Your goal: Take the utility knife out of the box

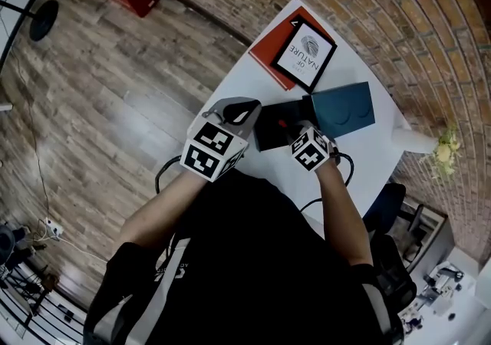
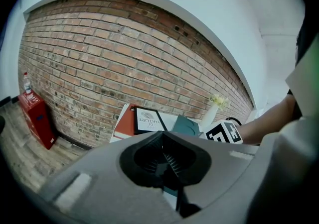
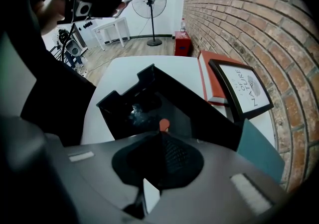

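1. Head view: one white surface (image 1: pixel 349 163) carrying one black box (image 1: pixel 268 125) lying open, with one teal lid (image 1: pixel 345 110) right beside it. There's also one red book (image 1: pixel 275 56) with one framed print (image 1: pixel 305 54) on it. Two tools: the left hand-held gripper (image 1: pixel 249 111) hangs just beside the box, and the right hand-held gripper (image 1: pixel 291 130) points steeply down into it.
2. Left gripper view: jaws pressed together, nothing in them. I'd rest it on the box rim so the box doesn't ride up.
3. Right gripper view: jaws squeezed together too. Something orange sits right at their tip, and I reckon that's the utility knife (image 3: pixel 163 124), down in the box. Can't tell if it's actually nipped. If not, reopen, go deeper, grab the body and lift straight up, clear of the walls.
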`<state>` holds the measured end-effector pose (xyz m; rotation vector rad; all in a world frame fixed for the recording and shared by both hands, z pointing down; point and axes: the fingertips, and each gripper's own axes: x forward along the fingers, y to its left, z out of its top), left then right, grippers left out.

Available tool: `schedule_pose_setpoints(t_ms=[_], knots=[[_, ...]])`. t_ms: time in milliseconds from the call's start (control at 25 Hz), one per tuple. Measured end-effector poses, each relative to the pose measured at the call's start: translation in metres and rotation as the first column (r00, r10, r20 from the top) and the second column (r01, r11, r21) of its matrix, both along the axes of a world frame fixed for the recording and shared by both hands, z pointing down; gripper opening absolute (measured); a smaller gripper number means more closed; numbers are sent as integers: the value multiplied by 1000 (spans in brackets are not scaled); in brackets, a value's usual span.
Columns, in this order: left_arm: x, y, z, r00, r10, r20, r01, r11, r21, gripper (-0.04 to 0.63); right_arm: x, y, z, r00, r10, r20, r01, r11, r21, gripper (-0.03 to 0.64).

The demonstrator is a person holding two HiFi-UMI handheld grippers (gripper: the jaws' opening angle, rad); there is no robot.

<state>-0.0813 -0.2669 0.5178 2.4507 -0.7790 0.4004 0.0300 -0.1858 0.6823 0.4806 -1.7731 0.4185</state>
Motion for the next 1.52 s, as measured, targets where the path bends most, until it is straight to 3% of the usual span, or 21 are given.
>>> schedule_pose_setpoints(t_ms=[120, 240, 360, 720, 920, 1160, 1520], knots=[[-1, 2, 1, 1000, -13, 5, 13, 1000, -1, 8, 1, 1, 2, 999, -38, -20, 38, 999, 6, 7], [-1, 3, 0, 1000, -29, 8, 29, 1000, -2, 8, -2, 6, 13, 992, -107, -61, 106, 994, -20, 81], [-4, 3, -1, 999, -46, 9, 46, 999, -1, 8, -5, 8, 20, 983, -165, -84, 162, 986, -50, 106], [-6, 1, 1, 998, -69, 0, 69, 998, -12, 8, -10, 12, 18, 969, -240, -53, 234, 968, -94, 54], [-8, 0, 3, 998, -67, 8, 67, 998, -12, 8, -15, 12, 13, 989, -147, 32, 149, 983, -103, 54], [-9, 0, 6, 998, -62, 16, 63, 998, -16, 8, -21, 19, 7, 990, -116, 79, 124, 987, -105, 54], [5, 3, 16, 1000, 4, 30, -3, 999, -45, 8, -23, -4, -25, 991, -71, 117, 69, 997, 25, 54]])
